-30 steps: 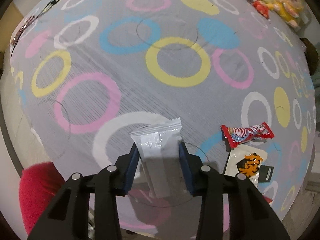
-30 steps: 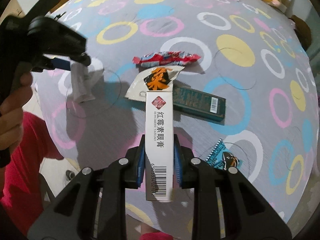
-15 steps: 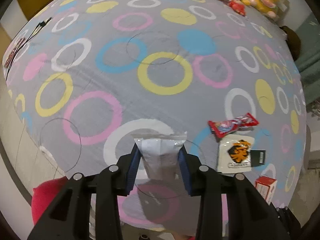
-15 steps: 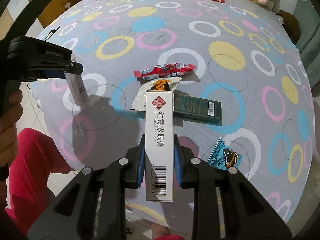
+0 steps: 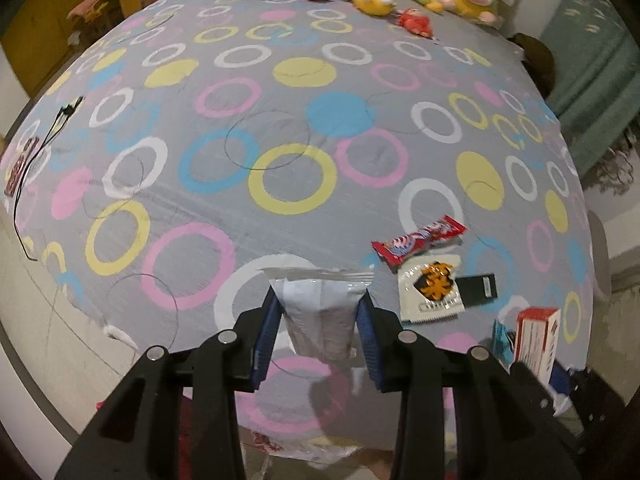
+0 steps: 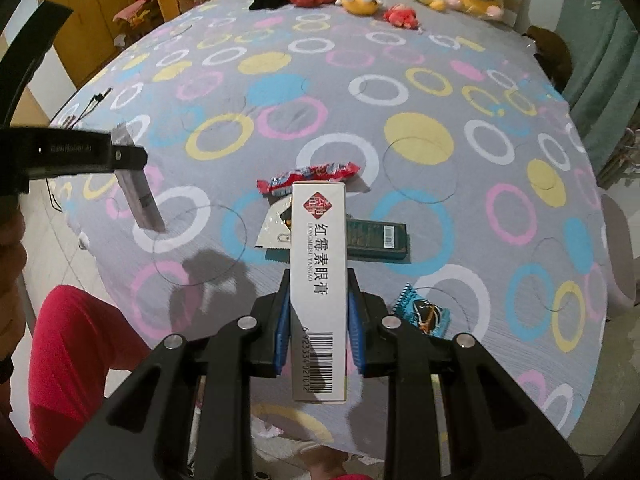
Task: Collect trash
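My left gripper (image 5: 320, 312) is shut on a silvery white wrapper (image 5: 320, 320) and holds it above the near edge of the bed; from the right wrist view the wrapper (image 6: 138, 196) hangs from the left gripper (image 6: 120, 156). My right gripper (image 6: 318, 320) is shut on a white ointment box (image 6: 319, 280) with a red emblem and barcode, held in the air. On the bedspread lie a red candy wrapper (image 6: 308, 176), a white packet with orange print (image 5: 432, 290), a dark green box (image 6: 376, 238) and a blue wrapper (image 6: 422, 316).
The bed has a grey spread (image 5: 280, 120) with coloured rings. Several plush toys (image 6: 360, 0) line its far edge. A black cable (image 5: 36, 152) lies at the left edge. Wooden furniture (image 6: 100, 12) stands at the back left. A person's red trouser leg (image 6: 76, 344) is near.
Both grippers have risen and pulled back from the bed, each carrying its item. The silvery wrapper now hangs clear of the bedspread, and more of the far side shows.
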`<state>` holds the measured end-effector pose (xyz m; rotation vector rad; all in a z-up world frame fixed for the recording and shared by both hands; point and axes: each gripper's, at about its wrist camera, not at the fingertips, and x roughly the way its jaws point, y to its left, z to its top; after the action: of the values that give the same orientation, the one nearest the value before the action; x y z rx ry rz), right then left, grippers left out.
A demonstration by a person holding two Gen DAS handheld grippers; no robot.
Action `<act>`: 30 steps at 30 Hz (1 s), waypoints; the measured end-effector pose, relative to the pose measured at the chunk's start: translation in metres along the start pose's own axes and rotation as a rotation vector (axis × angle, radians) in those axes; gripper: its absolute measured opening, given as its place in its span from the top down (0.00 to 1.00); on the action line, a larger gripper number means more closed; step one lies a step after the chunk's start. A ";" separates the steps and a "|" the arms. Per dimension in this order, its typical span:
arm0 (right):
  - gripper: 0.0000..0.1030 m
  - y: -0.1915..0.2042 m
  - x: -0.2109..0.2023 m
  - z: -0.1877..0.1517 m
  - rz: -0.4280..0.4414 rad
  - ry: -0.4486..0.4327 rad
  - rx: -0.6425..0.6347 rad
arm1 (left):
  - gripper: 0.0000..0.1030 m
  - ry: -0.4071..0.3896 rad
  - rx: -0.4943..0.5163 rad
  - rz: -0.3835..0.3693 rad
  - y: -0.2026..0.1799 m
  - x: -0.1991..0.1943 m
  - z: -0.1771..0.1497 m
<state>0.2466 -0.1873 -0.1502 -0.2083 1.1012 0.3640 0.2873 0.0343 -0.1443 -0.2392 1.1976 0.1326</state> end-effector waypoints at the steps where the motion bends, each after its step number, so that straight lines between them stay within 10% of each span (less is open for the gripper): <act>1: 0.76 0.001 -0.004 0.000 -0.002 -0.006 0.002 | 0.64 -0.004 0.015 -0.005 -0.001 -0.004 -0.003; 30: 0.76 0.063 -0.067 -0.057 -0.011 -0.076 0.061 | 0.64 0.012 0.236 -0.030 0.003 -0.043 -0.106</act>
<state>0.1485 -0.1612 -0.1143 -0.1455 1.0346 0.3256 0.1750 0.0118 -0.1409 -0.0509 1.2090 -0.0368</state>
